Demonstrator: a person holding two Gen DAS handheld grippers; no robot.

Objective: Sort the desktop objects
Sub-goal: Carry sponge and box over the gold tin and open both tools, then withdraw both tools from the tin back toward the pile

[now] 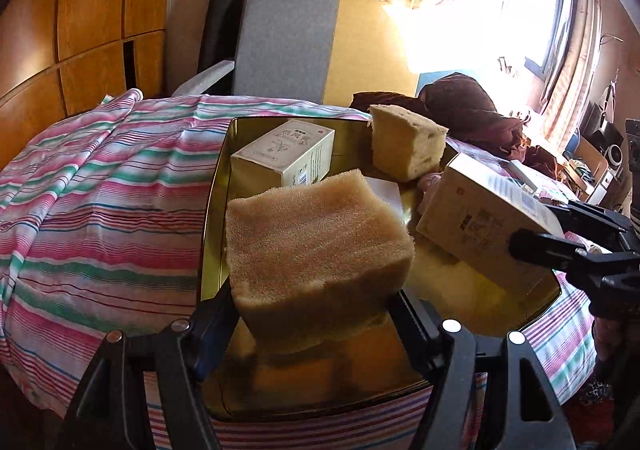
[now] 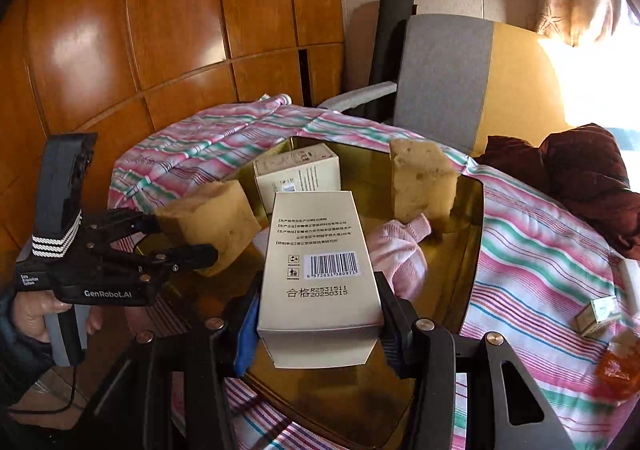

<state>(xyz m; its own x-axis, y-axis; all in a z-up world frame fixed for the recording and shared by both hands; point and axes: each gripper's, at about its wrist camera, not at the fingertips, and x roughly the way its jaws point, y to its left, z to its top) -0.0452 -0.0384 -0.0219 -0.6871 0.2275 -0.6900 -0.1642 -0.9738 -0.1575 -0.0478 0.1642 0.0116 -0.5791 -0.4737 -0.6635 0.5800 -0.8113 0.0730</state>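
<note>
Left gripper [image 1: 316, 314] clamps a sponge [image 1: 316, 234] over the gold tray [image 1: 212, 210]; right gripper [image 2: 320, 314] clamps a carton [image 2: 320, 262] (barcode up) beside it. Farther in the tray: another carton [image 2: 298, 170], another sponge [image 2: 422, 186].

Sponge [image 1: 316, 246] and box [image 2: 320, 266], both gripped.

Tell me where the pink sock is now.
In the right wrist view, the pink sock lies in the gold tray, right of the held box.
</note>
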